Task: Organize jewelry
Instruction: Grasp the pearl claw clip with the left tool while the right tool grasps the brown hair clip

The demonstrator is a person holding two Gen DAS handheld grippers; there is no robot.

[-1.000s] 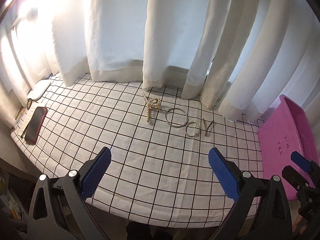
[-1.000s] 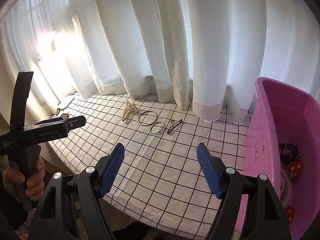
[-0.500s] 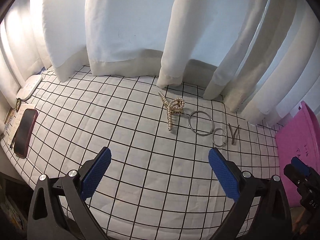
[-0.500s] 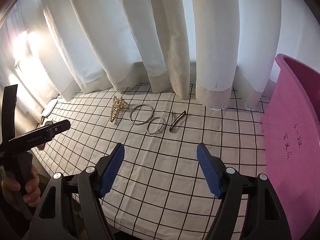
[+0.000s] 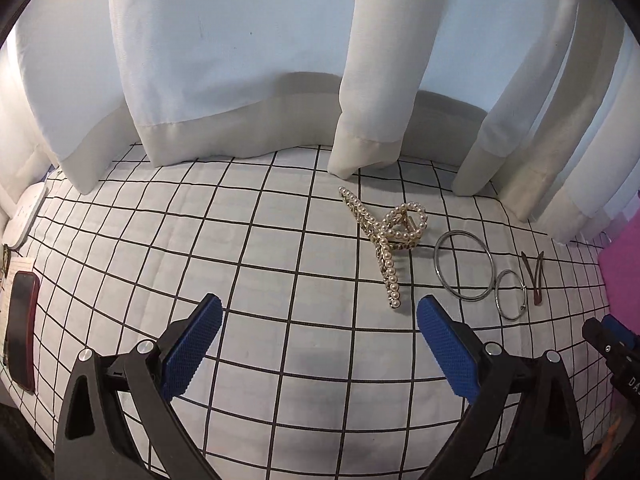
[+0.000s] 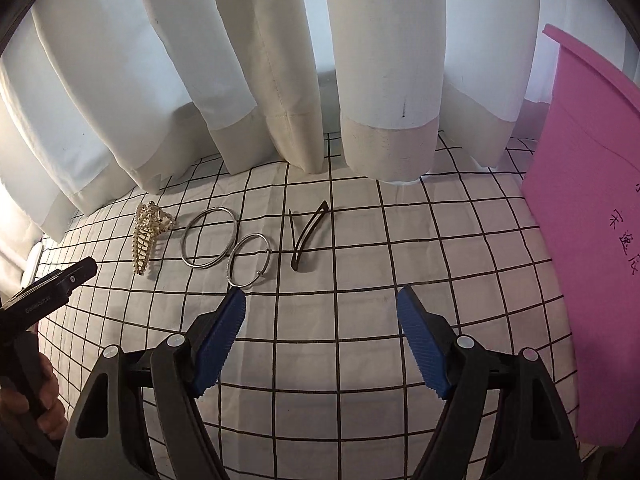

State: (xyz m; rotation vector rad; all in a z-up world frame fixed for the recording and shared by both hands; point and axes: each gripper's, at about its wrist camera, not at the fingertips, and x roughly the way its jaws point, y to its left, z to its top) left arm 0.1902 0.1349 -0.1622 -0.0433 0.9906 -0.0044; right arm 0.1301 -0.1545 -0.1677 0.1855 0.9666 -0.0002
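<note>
Blue pads of the right gripper (image 6: pixel 322 344) are wide apart, still opening and holding nothing, the left gripper (image 5: pixel 320 350) open and empty too, and past them on the checked cloth (image 5: pixel 240 240) lie thin, hard, slippery rings (image 6: pixel 209 237) and a bumpy pearl clip (image 5: pixel 386 240), likely best pinched across its thick middle.

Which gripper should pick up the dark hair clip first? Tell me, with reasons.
Probably right. The right gripper, its jaws opening and empty, faces the dark hair clip almost straight ahead. For the left gripper it lies far right, past the pearl claw clip.
</note>
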